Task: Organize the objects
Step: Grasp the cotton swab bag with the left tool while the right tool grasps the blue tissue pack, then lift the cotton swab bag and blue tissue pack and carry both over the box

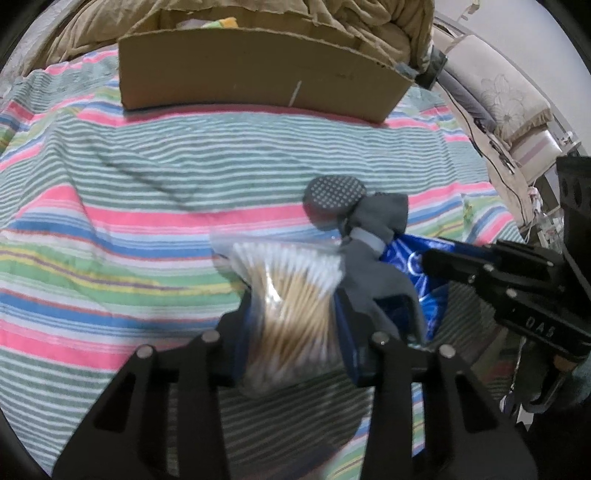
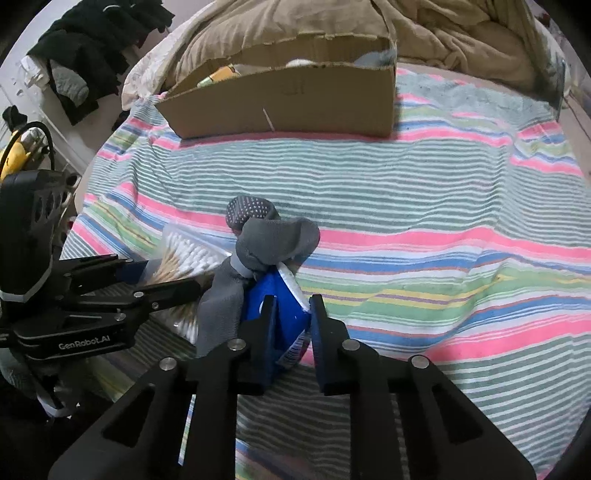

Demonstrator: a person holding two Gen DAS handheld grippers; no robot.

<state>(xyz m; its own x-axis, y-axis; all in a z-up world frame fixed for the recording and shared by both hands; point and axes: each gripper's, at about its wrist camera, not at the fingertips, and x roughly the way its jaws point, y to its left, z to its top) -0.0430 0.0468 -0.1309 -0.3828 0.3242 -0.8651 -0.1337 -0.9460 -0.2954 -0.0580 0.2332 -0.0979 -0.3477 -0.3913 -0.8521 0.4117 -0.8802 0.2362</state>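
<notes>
My left gripper [image 1: 291, 317] is shut on a clear bag of cotton swabs [image 1: 291, 291], held above the striped bedspread; it also shows in the right wrist view [image 2: 184, 258]. My right gripper [image 2: 291, 314] is shut on a blue packet [image 2: 277, 295], also seen in the left wrist view [image 1: 413, 266]. A grey sock pair [image 2: 266, 240] with dotted soles lies between and partly over both items, also in the left wrist view [image 1: 369, 221]. An open cardboard box [image 1: 258, 70] stands further back on the bed [image 2: 288, 96].
The striped blanket [image 2: 424, 206] covers the bed. A tan duvet [image 2: 461, 33] is bunched behind the box. Dark clothes [image 2: 92, 48] hang at the far left. A pillow and cables [image 1: 506, 99] lie off the bed's right edge.
</notes>
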